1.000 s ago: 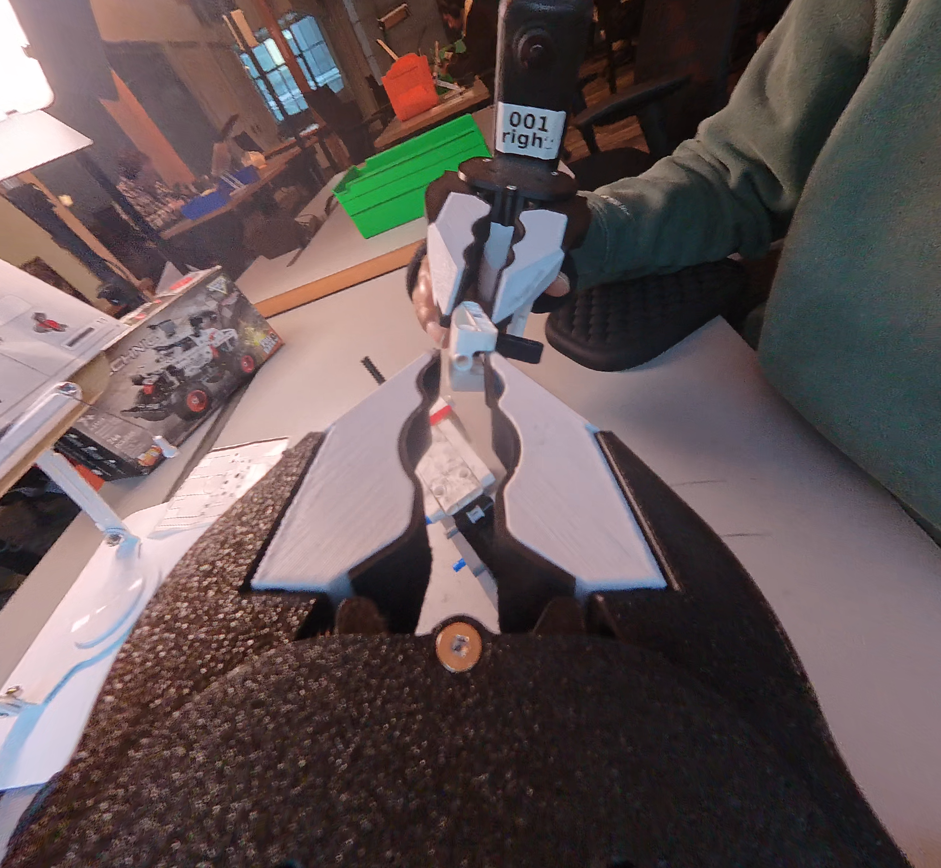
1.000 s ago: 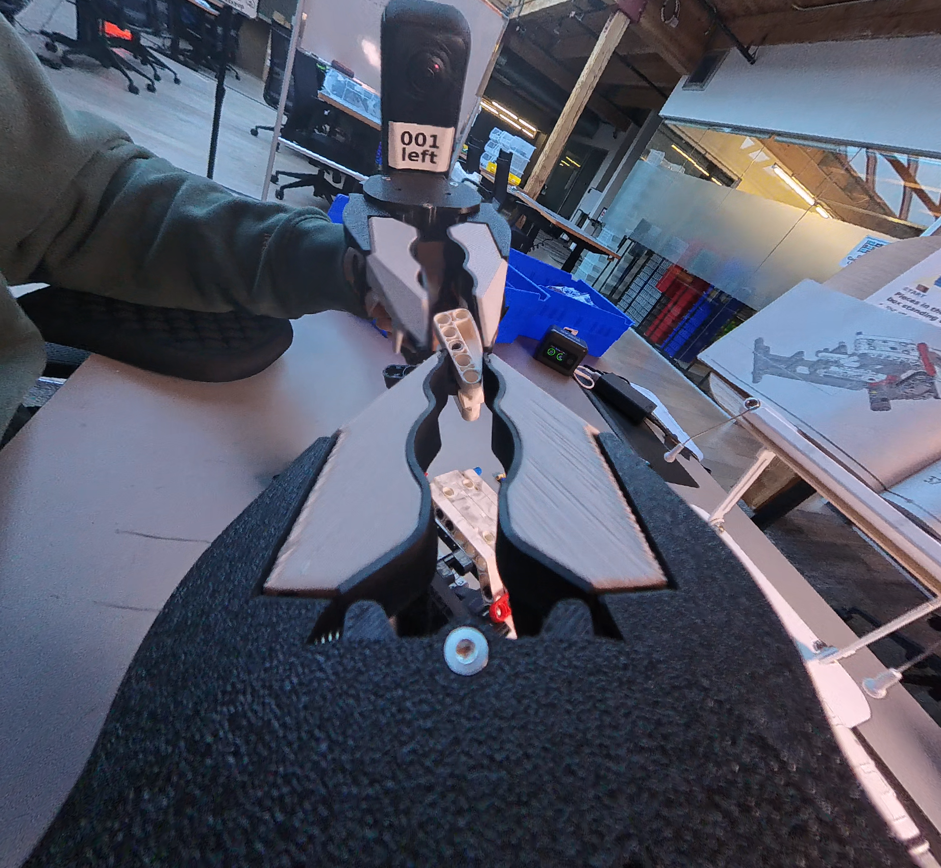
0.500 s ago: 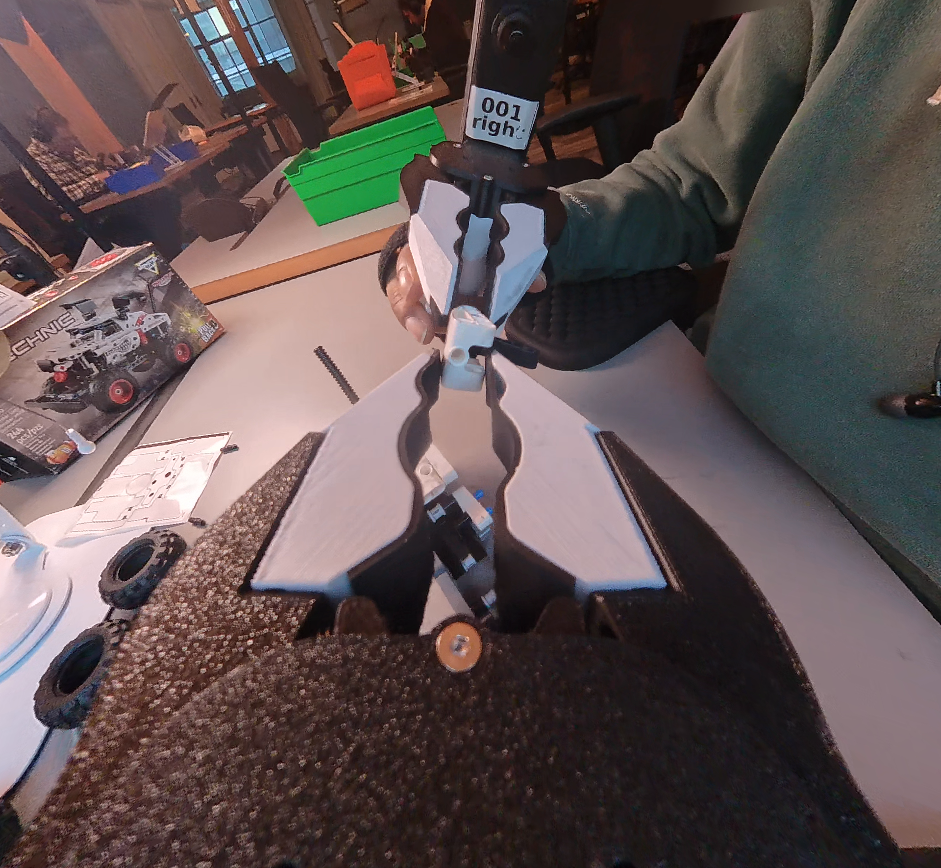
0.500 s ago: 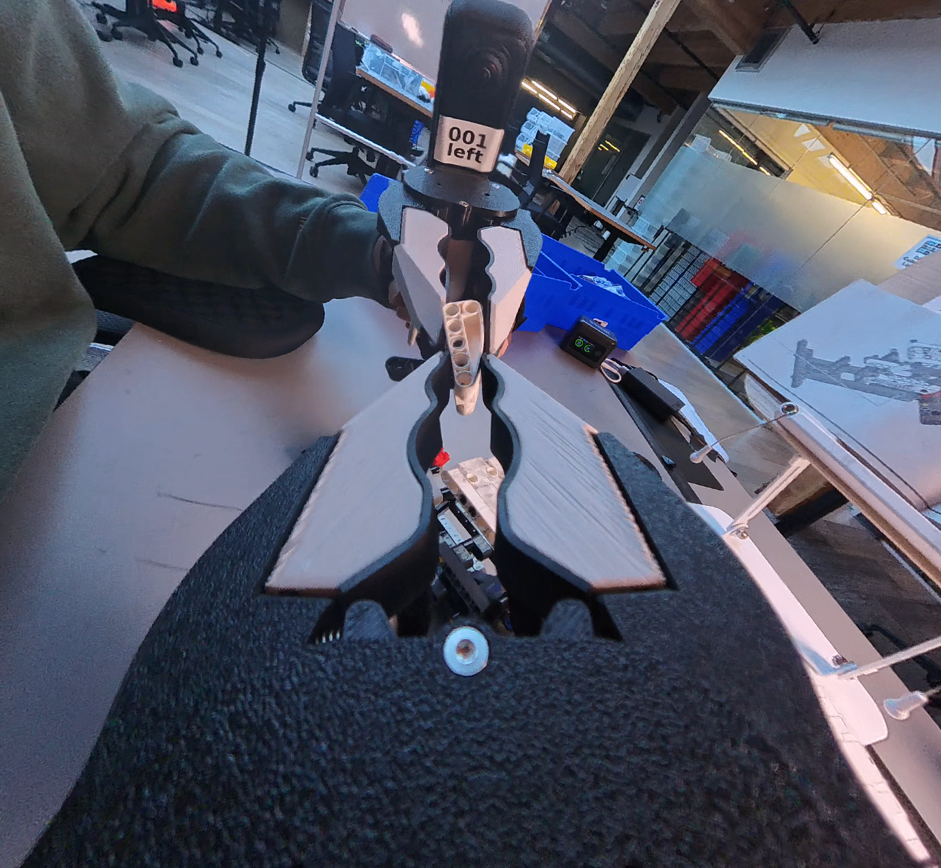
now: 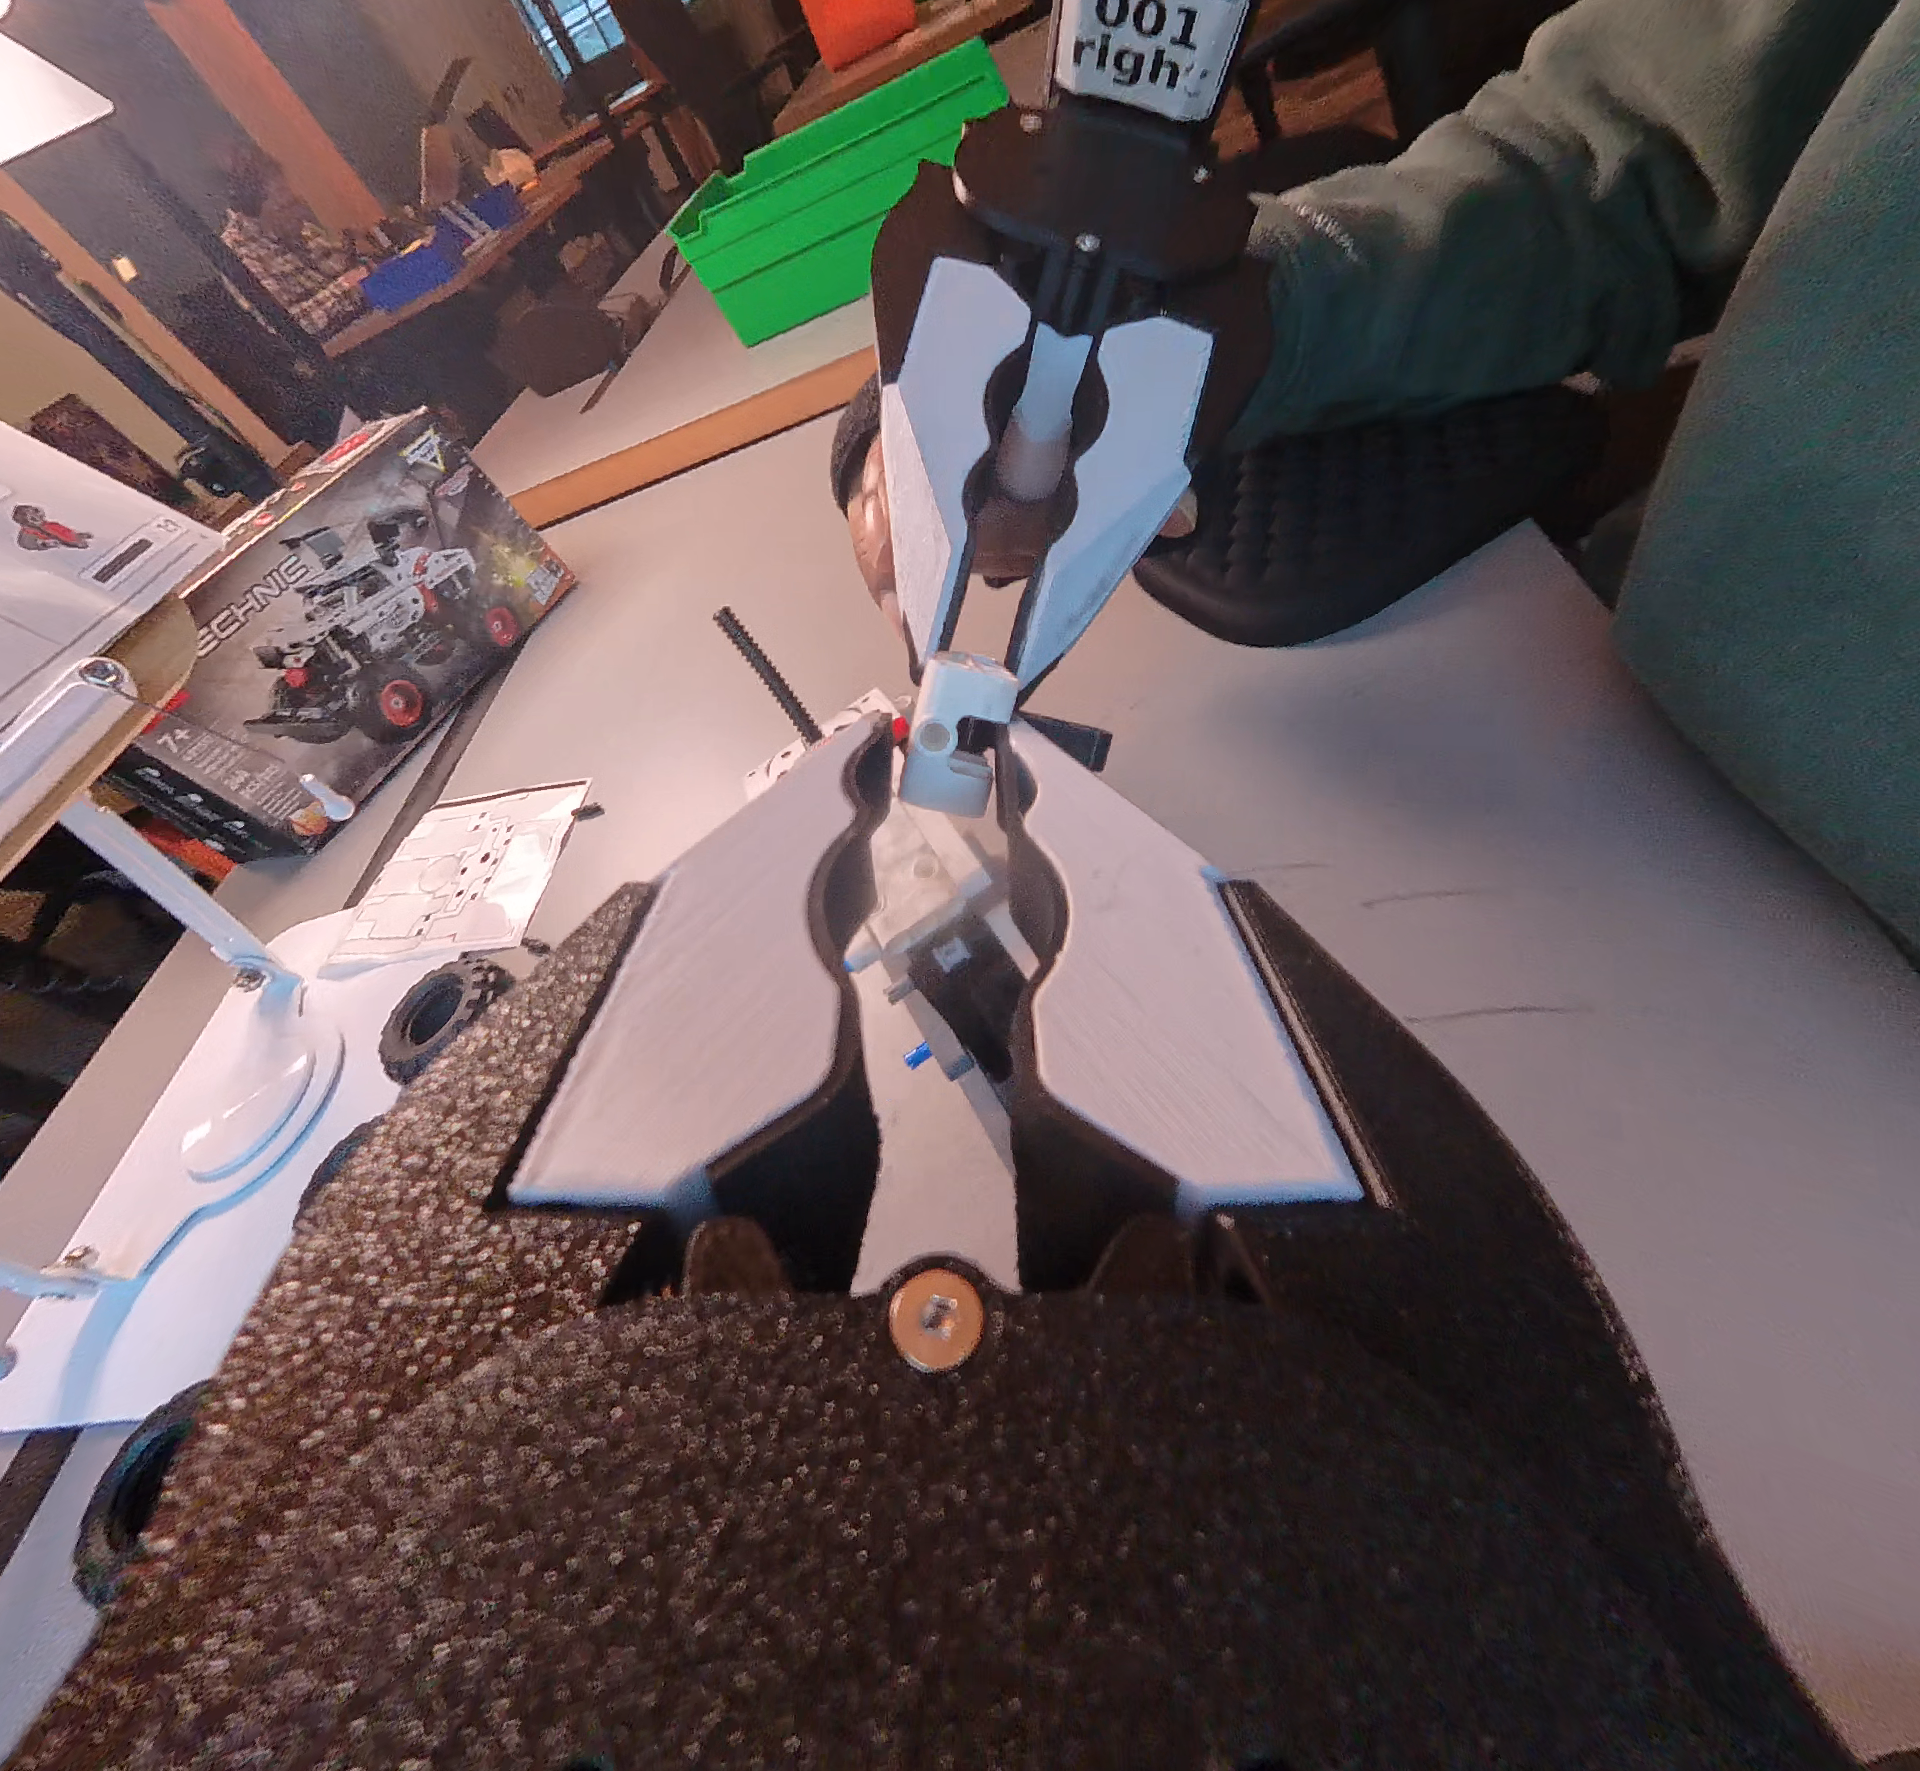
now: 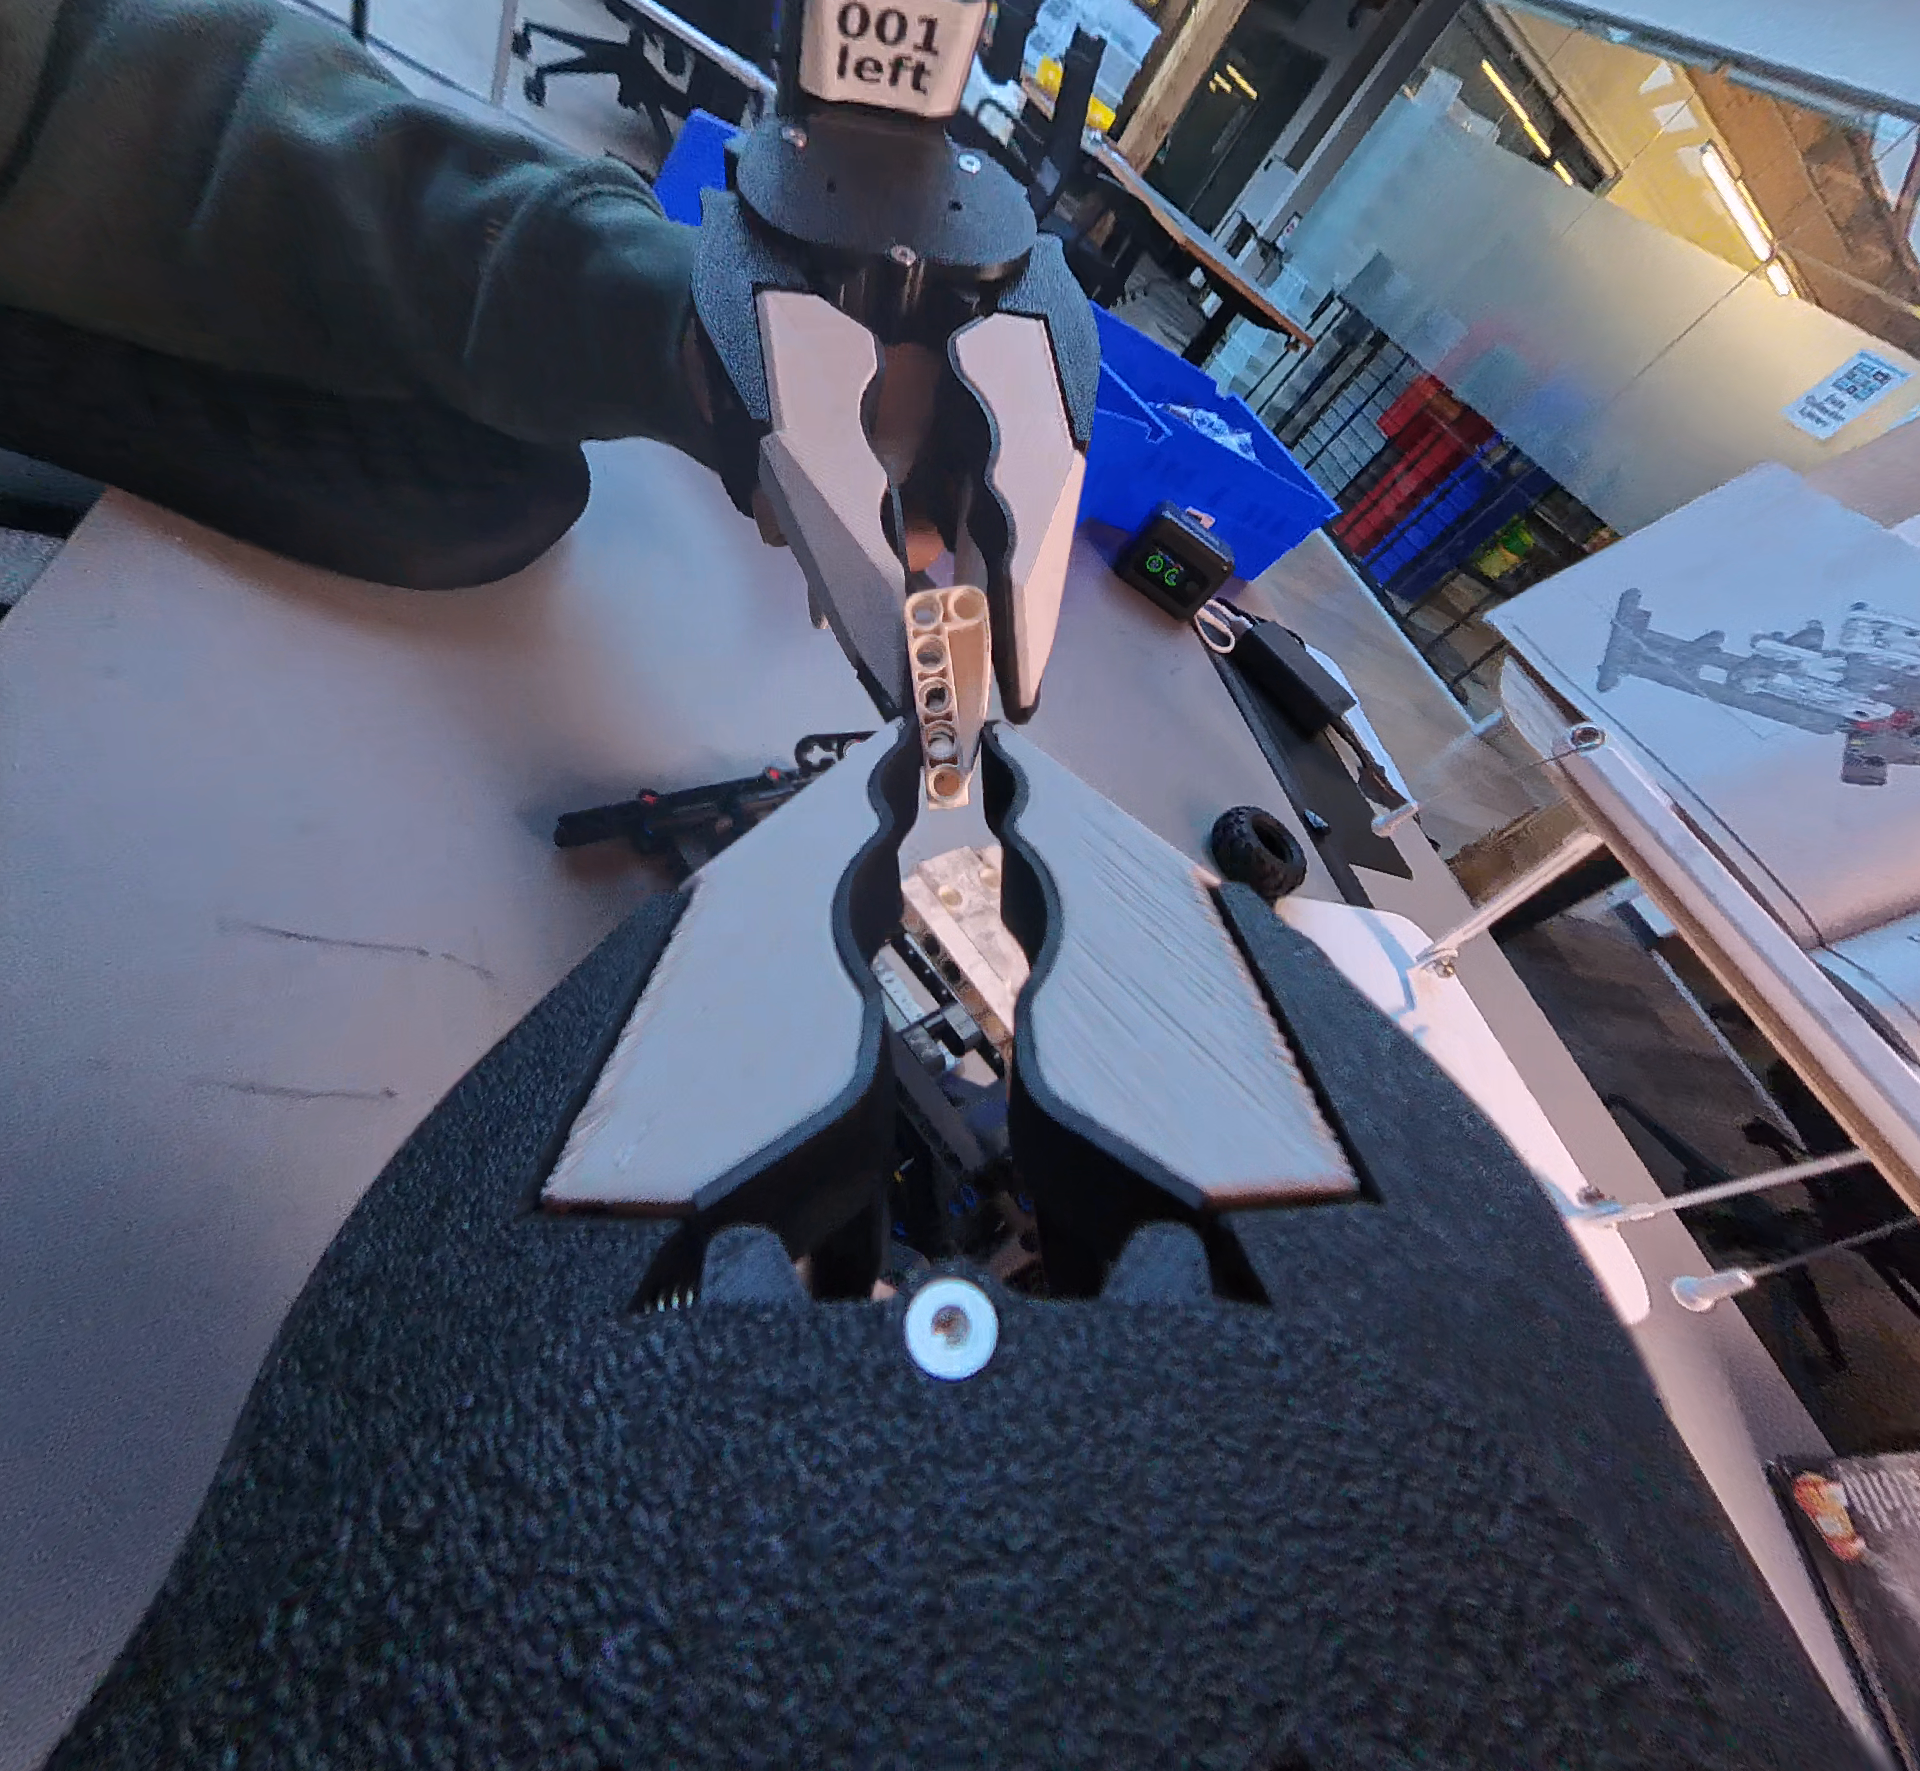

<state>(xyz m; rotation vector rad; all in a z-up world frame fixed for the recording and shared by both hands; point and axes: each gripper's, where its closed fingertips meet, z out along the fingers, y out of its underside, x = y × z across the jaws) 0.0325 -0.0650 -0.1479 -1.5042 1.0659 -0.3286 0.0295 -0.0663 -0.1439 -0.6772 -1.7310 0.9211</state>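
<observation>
Left wrist view: the left gripper (image 5: 943,757) is pressed together on the lower end of a small white plastic building-toy piece with round holes (image 5: 956,734), whose upper end is pinched by the right gripper (image 5: 966,659) coming from straight ahead, both held above a grey table (image 5: 1455,786). Under the left fingers lies a partly built grey-and-black toy assembly (image 5: 935,911), with a black rubber tyre (image 5: 436,1015) and a printed toy box (image 5: 343,609) off to their left. Right wrist view: the right gripper (image 6: 943,771) is closed on the near end of the same holed piece (image 6: 945,682), the left one nipping its far end, the assembly below.
</observation>
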